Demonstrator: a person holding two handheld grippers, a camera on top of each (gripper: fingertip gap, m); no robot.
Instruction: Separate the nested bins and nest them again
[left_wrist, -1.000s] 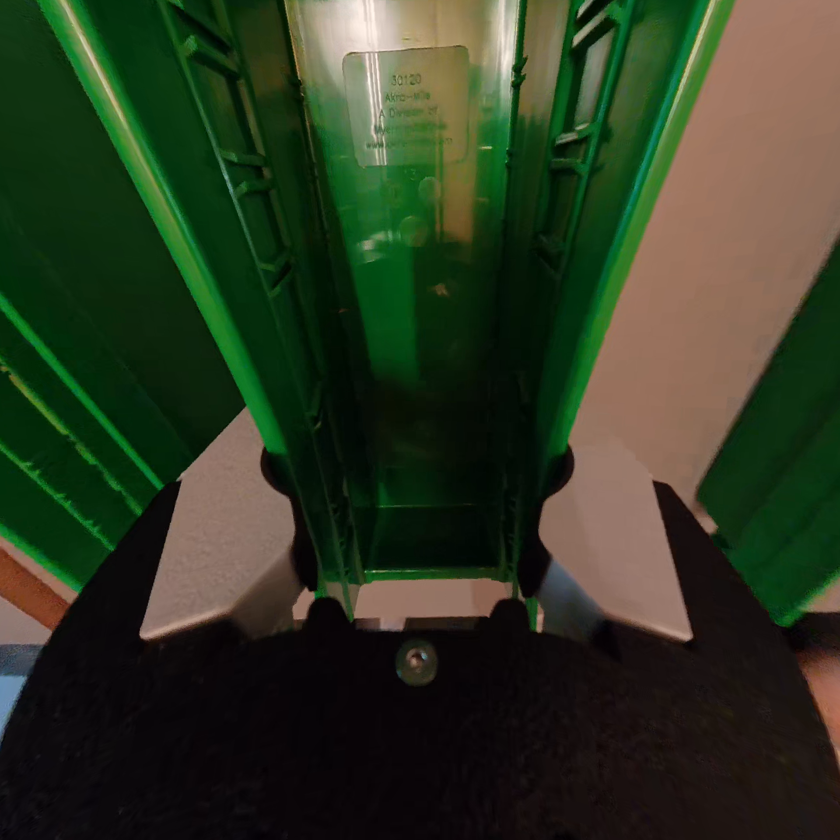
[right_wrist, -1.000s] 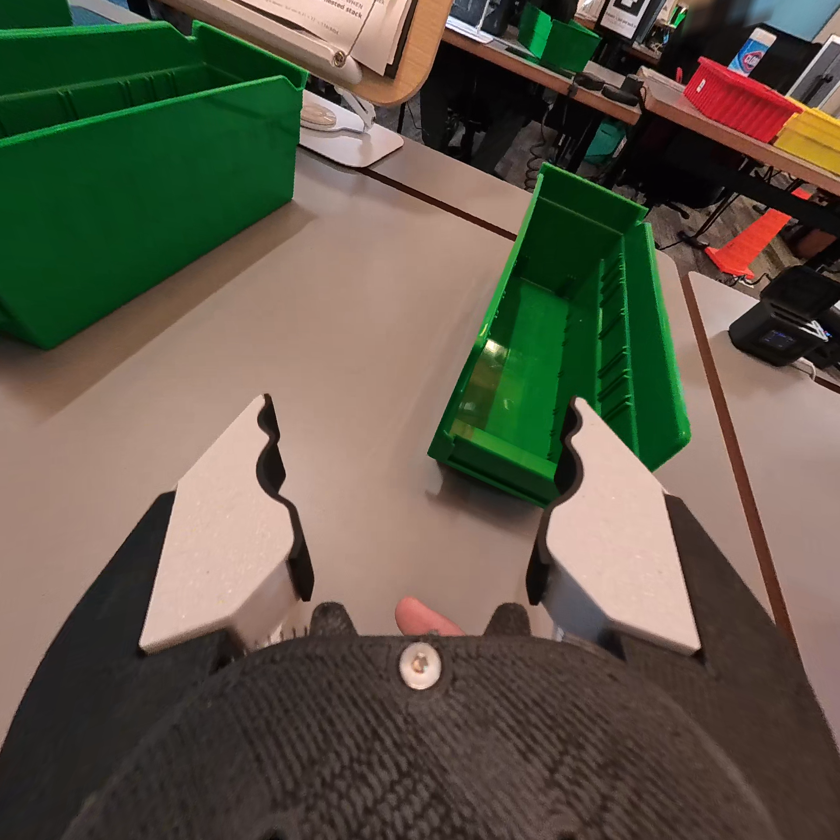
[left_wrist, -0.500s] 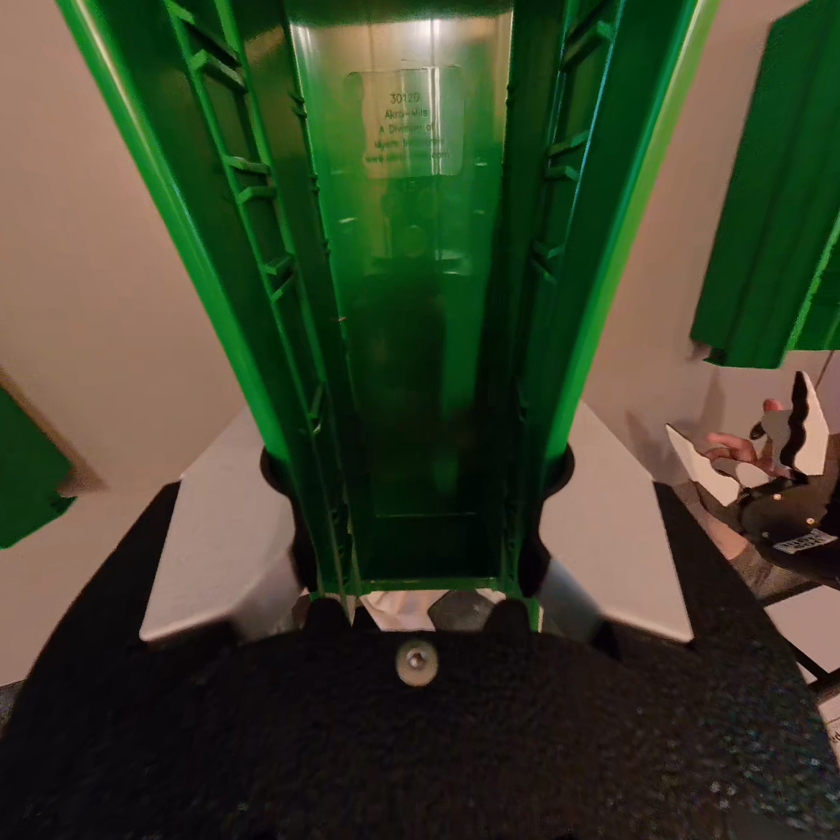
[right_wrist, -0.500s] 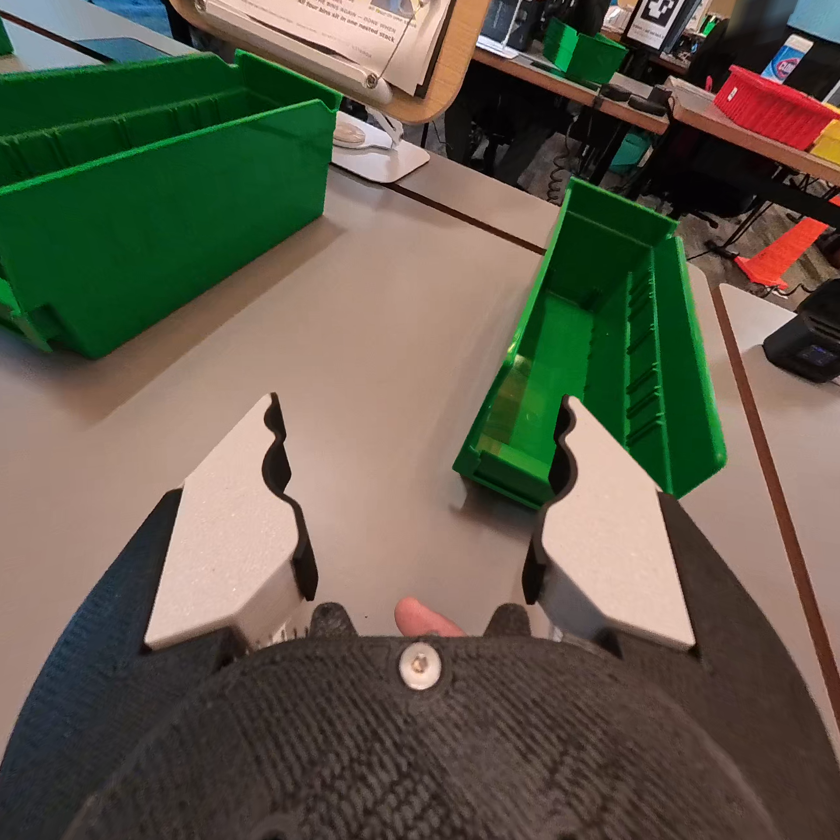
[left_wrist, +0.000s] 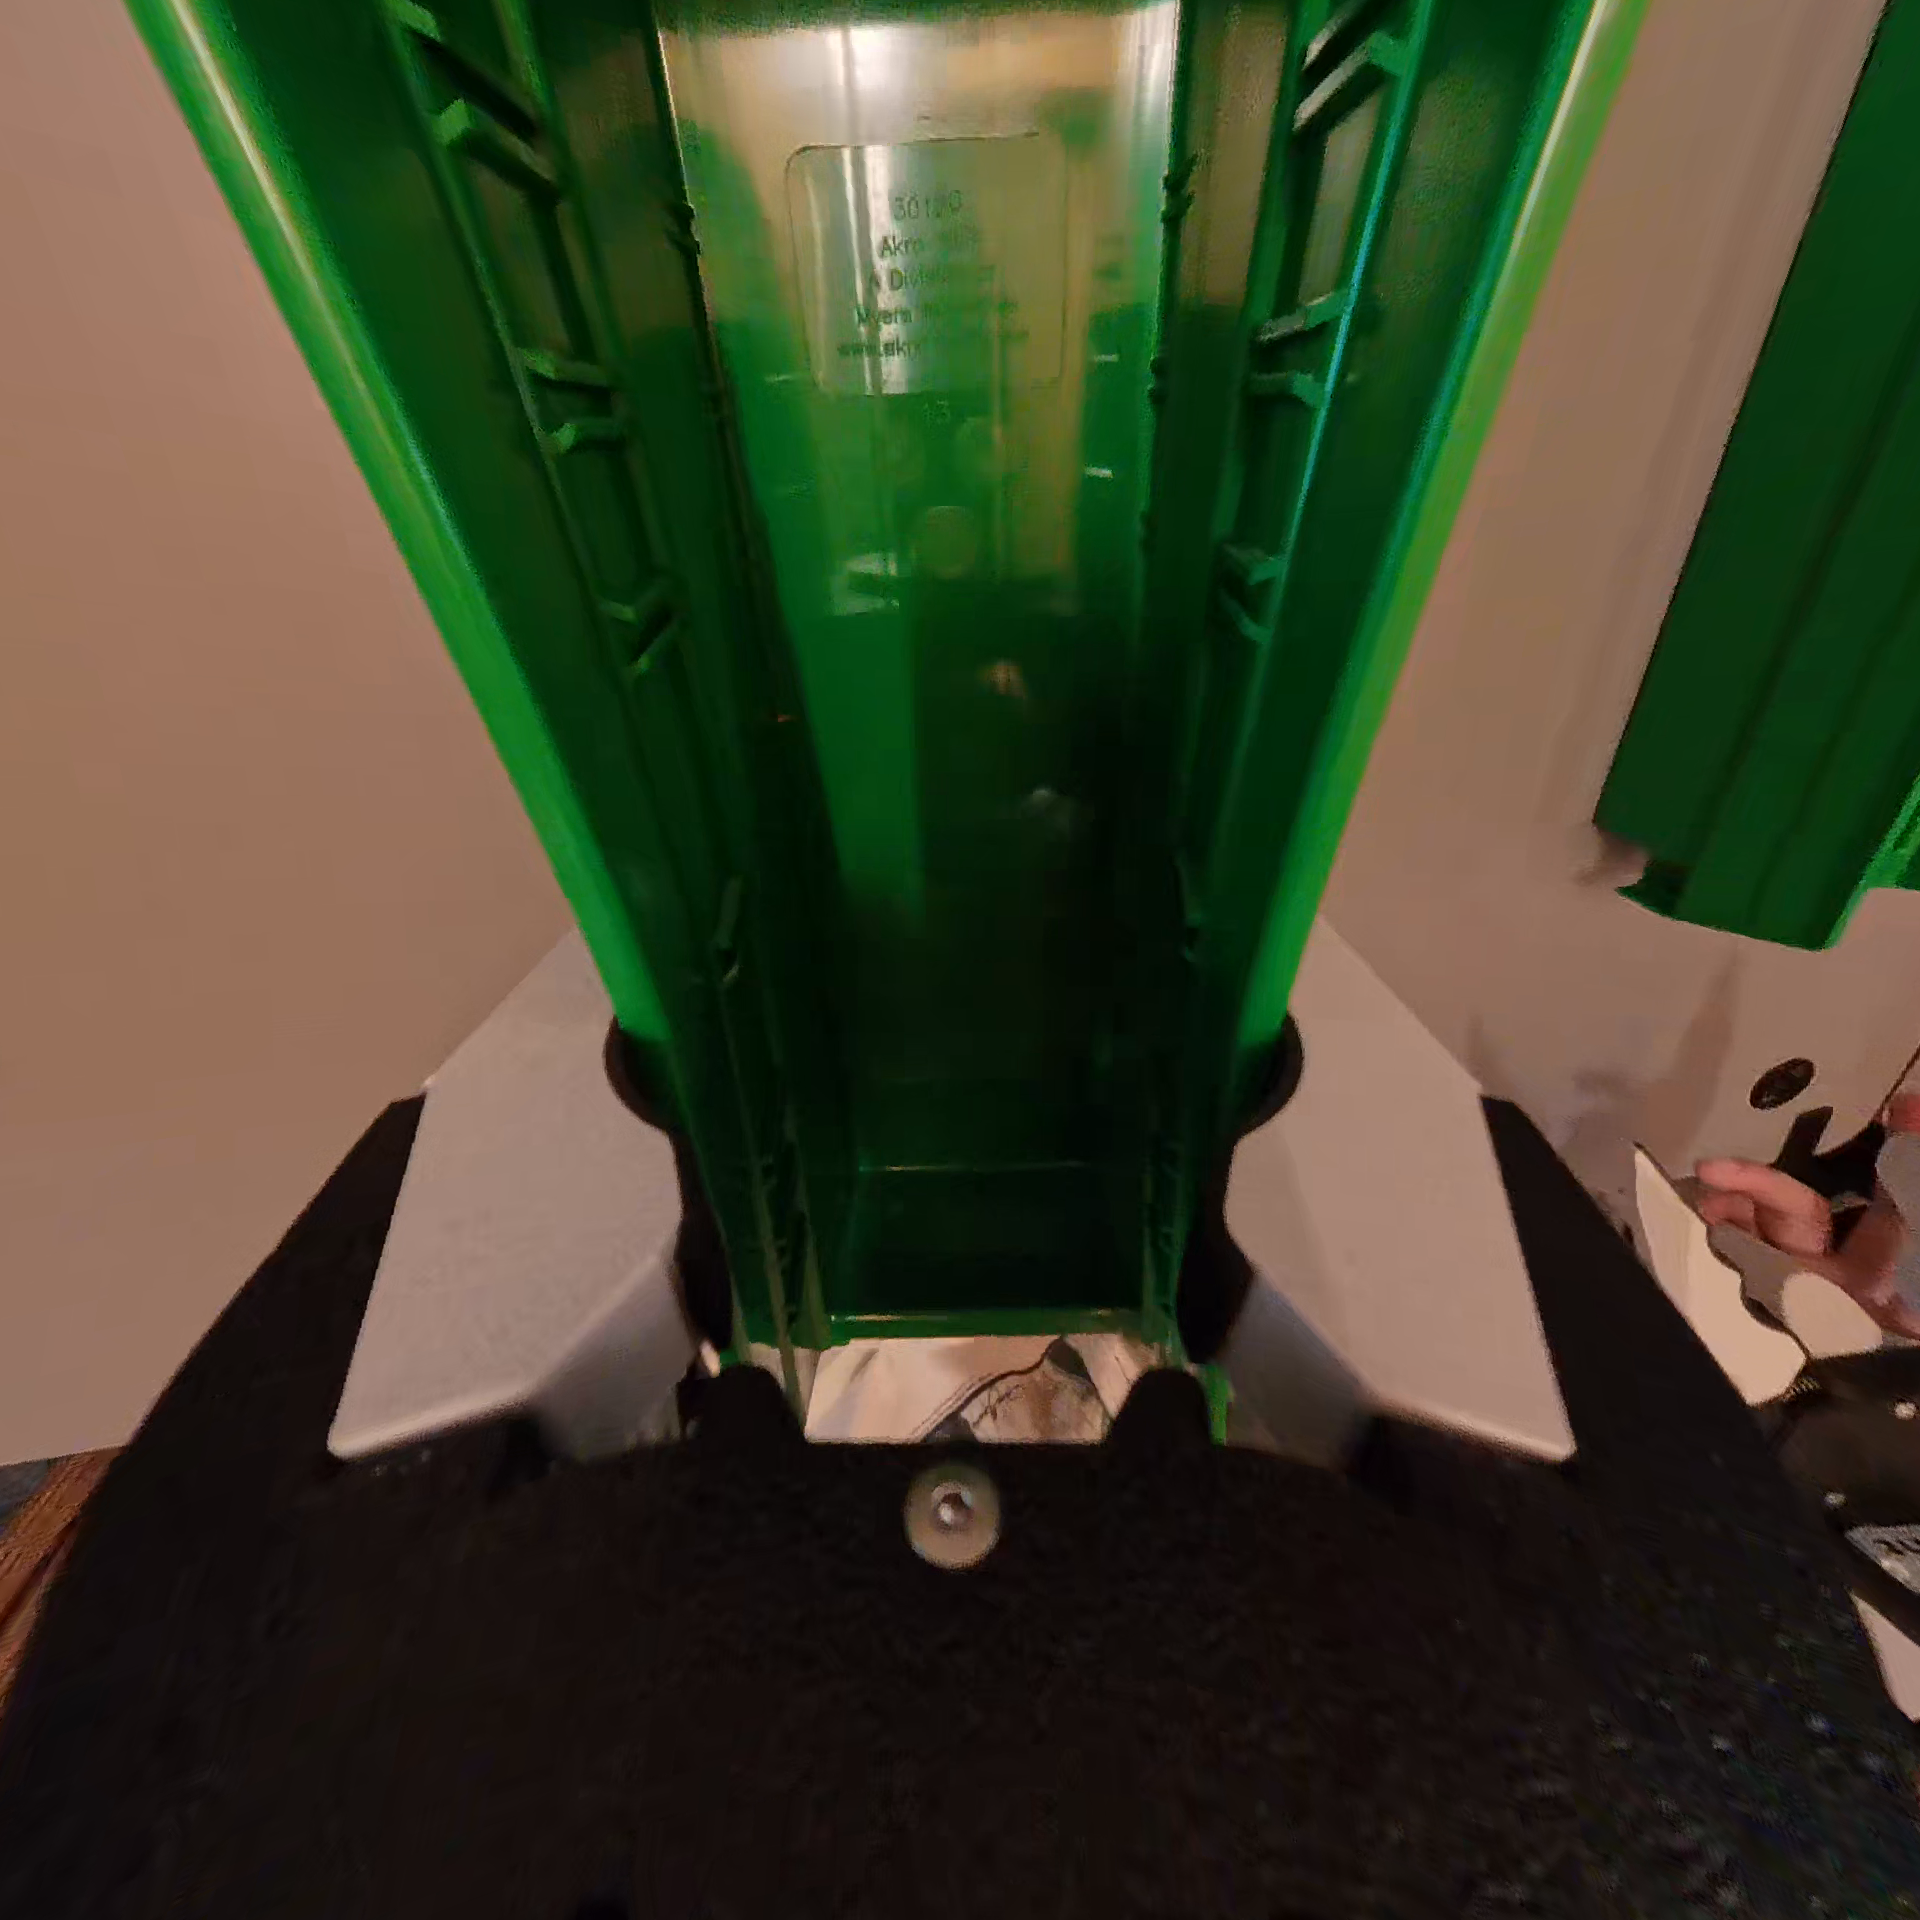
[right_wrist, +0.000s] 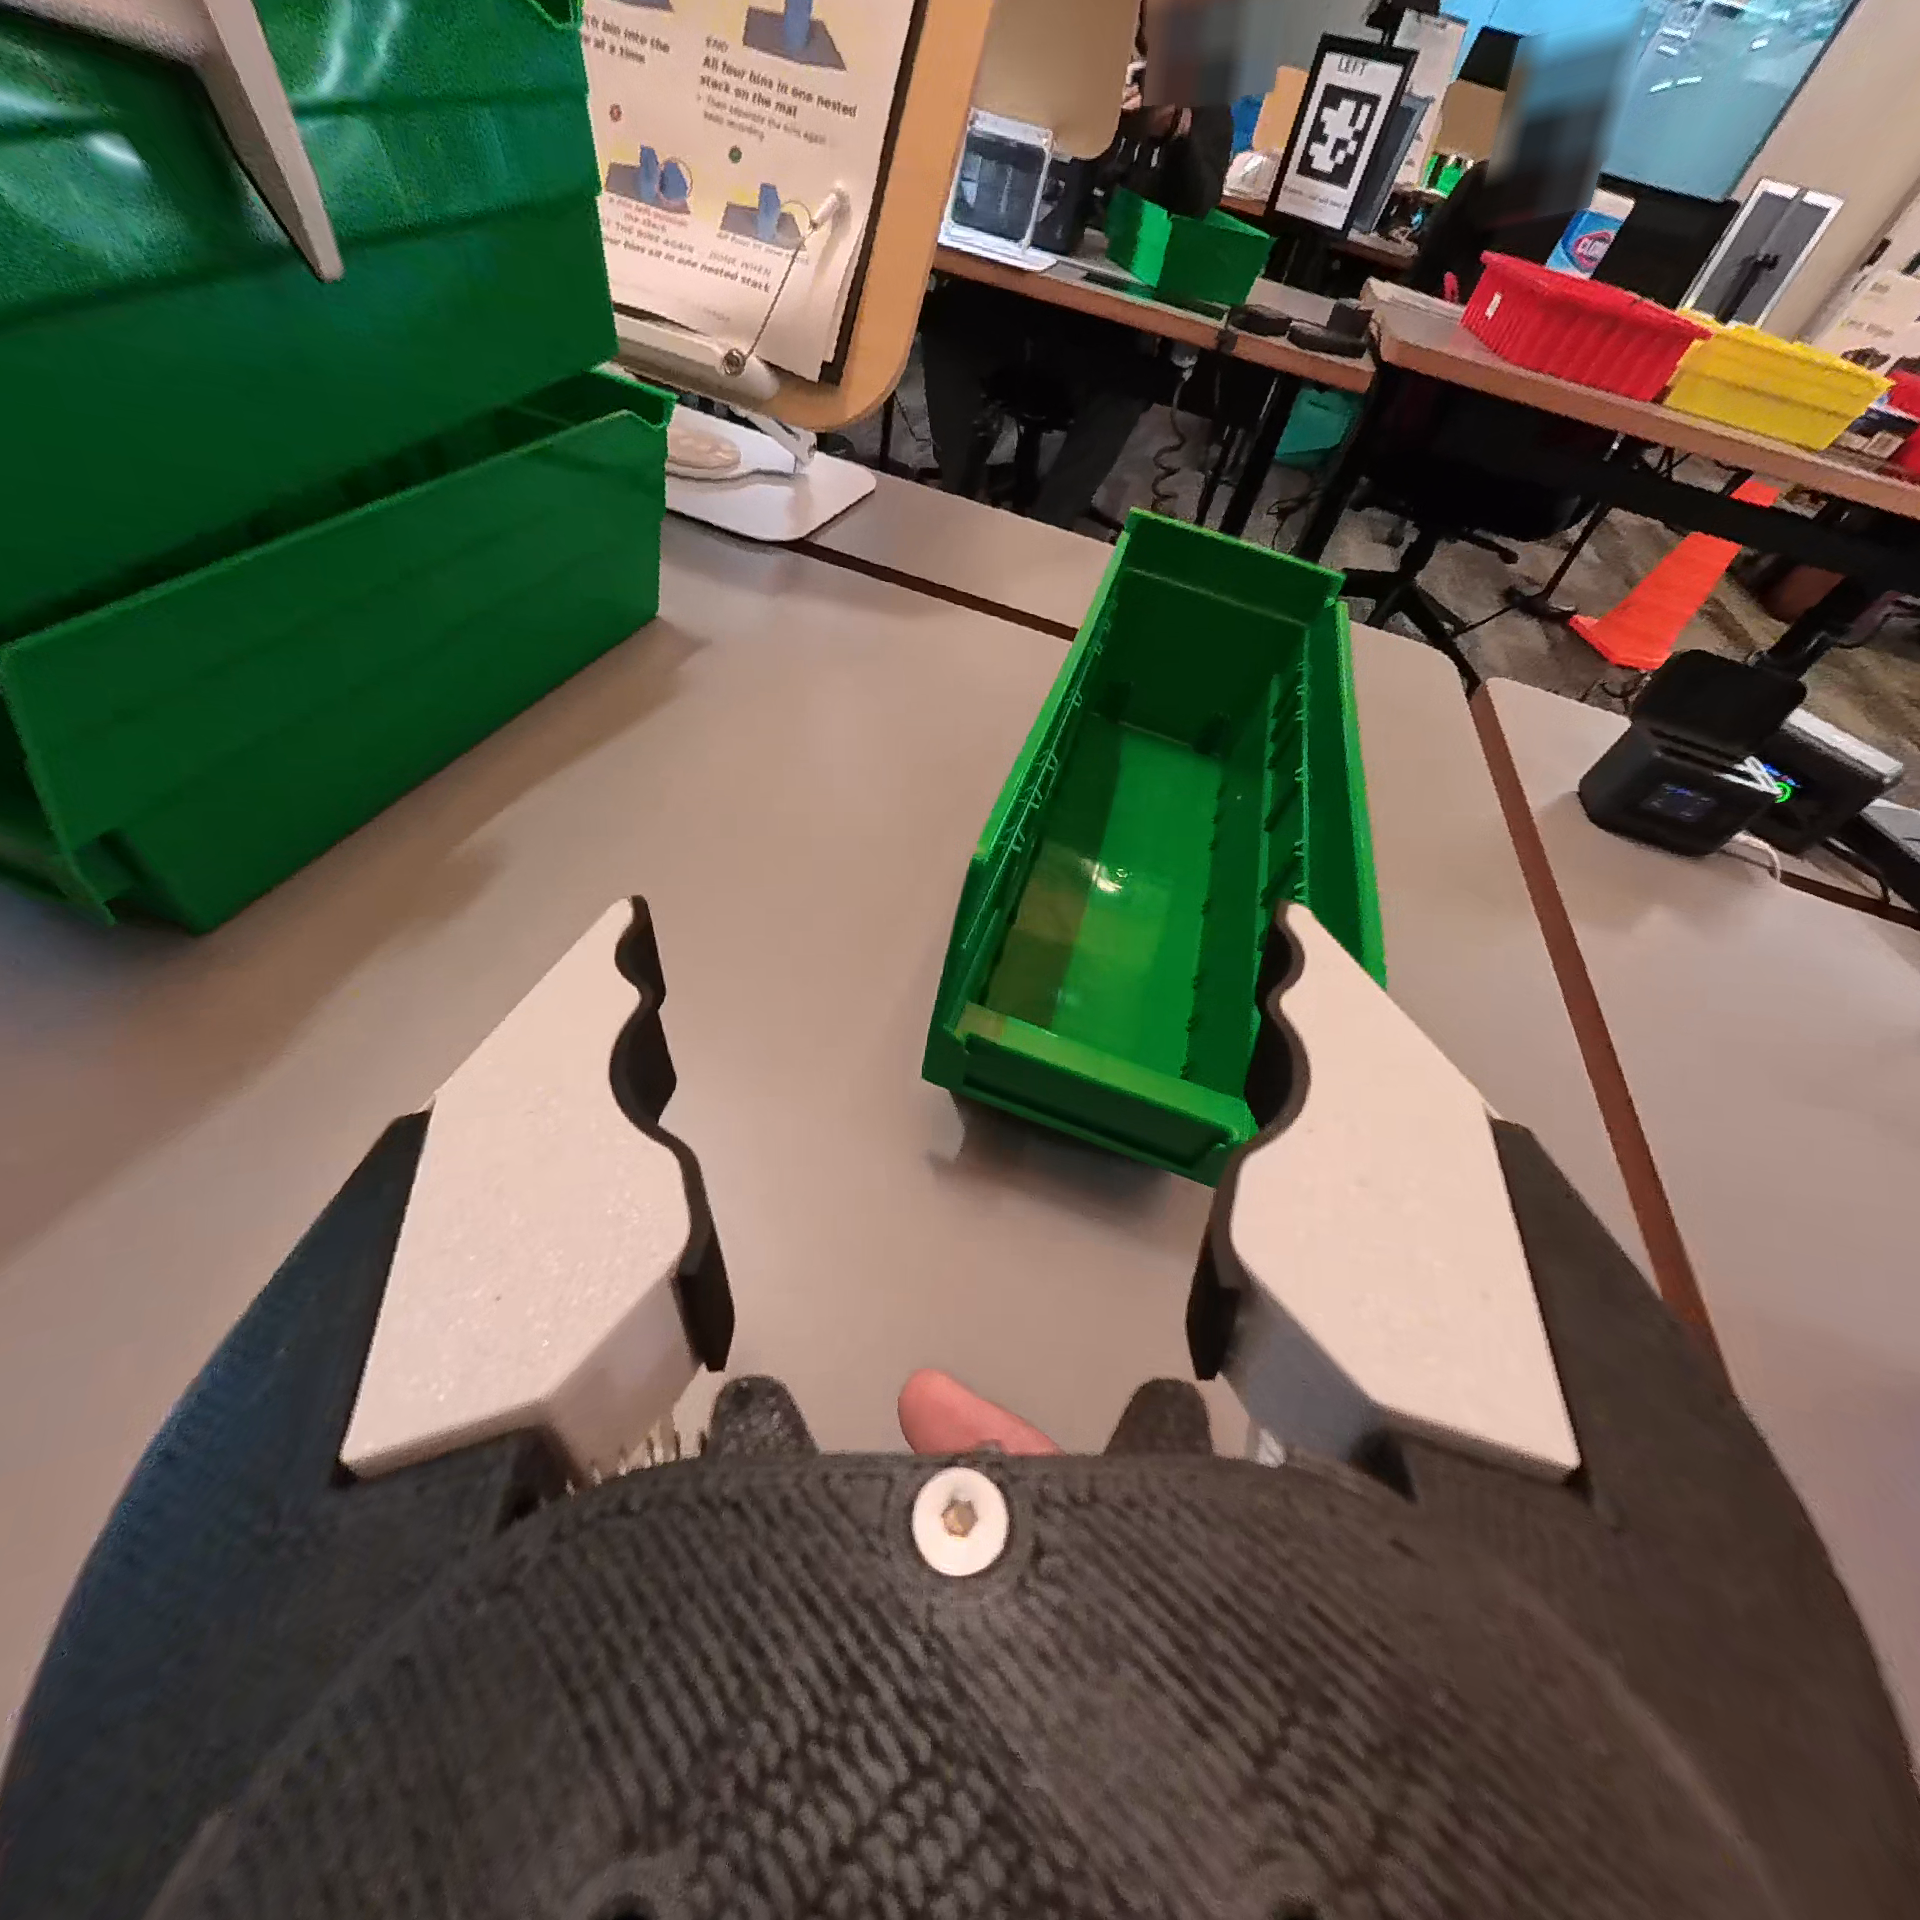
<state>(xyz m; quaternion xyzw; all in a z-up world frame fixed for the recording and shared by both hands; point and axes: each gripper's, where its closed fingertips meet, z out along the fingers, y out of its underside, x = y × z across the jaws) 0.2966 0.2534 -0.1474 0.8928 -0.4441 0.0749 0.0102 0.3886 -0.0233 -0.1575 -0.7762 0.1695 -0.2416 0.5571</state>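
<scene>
My left gripper (left_wrist: 951, 1039) is shut on the near end of a long narrow green bin (left_wrist: 935, 623), held up off the table with its open inside facing the camera. This held bin (right_wrist: 312, 312) also shows at the top left of the right wrist view, with a left finger (right_wrist: 270, 135) on it, above other green bins (right_wrist: 312, 675) standing on the table. My right gripper (right_wrist: 961, 920) is open and empty, just short of the near end of a second narrow green bin (right_wrist: 1143, 883) lying on the grey table (right_wrist: 727, 831). That bin's side shows in the left wrist view (left_wrist: 1787, 520).
An instruction board on a stand (right_wrist: 769, 156) is behind the bins. A black device (right_wrist: 1745, 758) sits on the adjoining table to the right. Tables with red (right_wrist: 1579, 332) and yellow (right_wrist: 1766, 384) bins stand farther back. The table edge (right_wrist: 1558, 883) runs right of the narrow bin.
The left gripper has carried its bin across, and the bin now shows at the top left of the right wrist view. The right gripper has come closer to the narrow bin, still open.
</scene>
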